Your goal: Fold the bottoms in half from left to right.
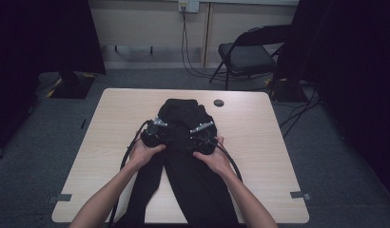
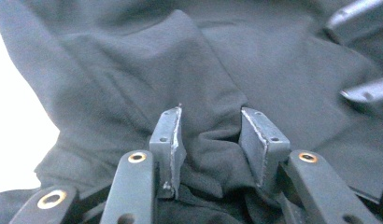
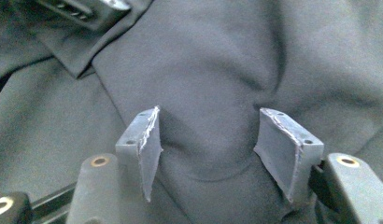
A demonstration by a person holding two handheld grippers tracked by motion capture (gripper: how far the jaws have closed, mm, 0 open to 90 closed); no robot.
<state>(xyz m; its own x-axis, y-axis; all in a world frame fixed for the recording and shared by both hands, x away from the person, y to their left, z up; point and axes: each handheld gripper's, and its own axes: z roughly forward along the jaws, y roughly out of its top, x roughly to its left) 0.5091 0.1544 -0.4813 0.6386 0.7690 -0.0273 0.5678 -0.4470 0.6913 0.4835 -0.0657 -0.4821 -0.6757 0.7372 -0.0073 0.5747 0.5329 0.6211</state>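
A black garment [image 1: 183, 114], apparently trousers, lies down the middle of the wooden table [image 1: 264, 142], with its legs running toward the near edge and its far part bunched. Both hands hold their grippers side by side on it. My left gripper [image 1: 156, 133] [image 2: 210, 126] presses down into the cloth, and a wrinkled fold [image 2: 213, 149] is pinched between its pads. My right gripper [image 1: 202, 137] [image 3: 217, 126] rests on the cloth [image 3: 208, 70] with its jaws wide; a soft hump rises between them without being squeezed. The right gripper's fingers [image 2: 367, 93] show in the left gripper view.
A small dark round disc [image 1: 219, 102] sits on the table beyond the garment. A folding chair [image 1: 245, 57] stands behind the table at the right, with cables on the floor. Bare tabletop lies on both sides of the garment.
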